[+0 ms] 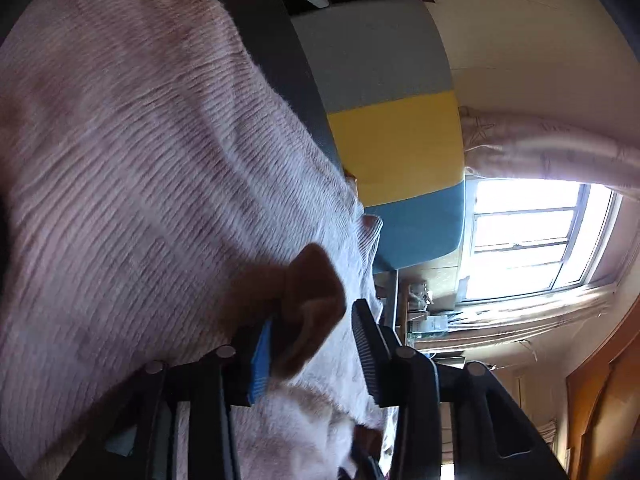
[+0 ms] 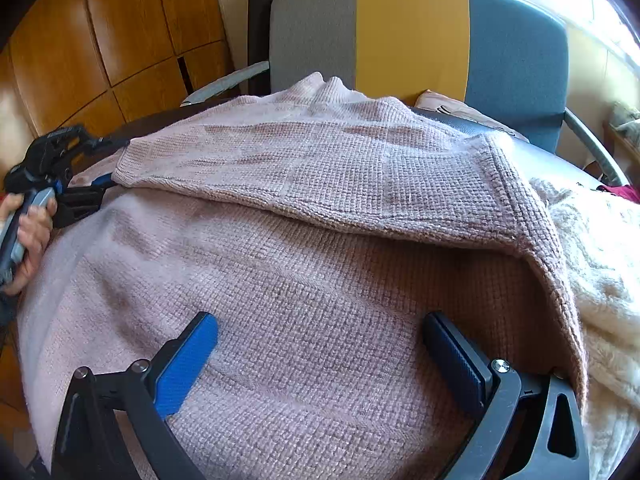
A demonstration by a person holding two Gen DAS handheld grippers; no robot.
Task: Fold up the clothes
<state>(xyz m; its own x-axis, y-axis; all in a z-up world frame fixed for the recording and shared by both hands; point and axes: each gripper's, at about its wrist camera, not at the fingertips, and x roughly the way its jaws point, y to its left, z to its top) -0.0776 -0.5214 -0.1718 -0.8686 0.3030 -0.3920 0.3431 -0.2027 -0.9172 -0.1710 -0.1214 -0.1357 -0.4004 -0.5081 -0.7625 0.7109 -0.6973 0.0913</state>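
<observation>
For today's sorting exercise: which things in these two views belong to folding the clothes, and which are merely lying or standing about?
Part of the job:
- pink knitted sweater, one part already folded over
- left gripper, open around a fold of fabric
- right gripper, open above the sweater

Just about:
- cream fluffy garment beside the sweater
- grey, yellow and blue chair
- wooden cabinets
- window
</observation>
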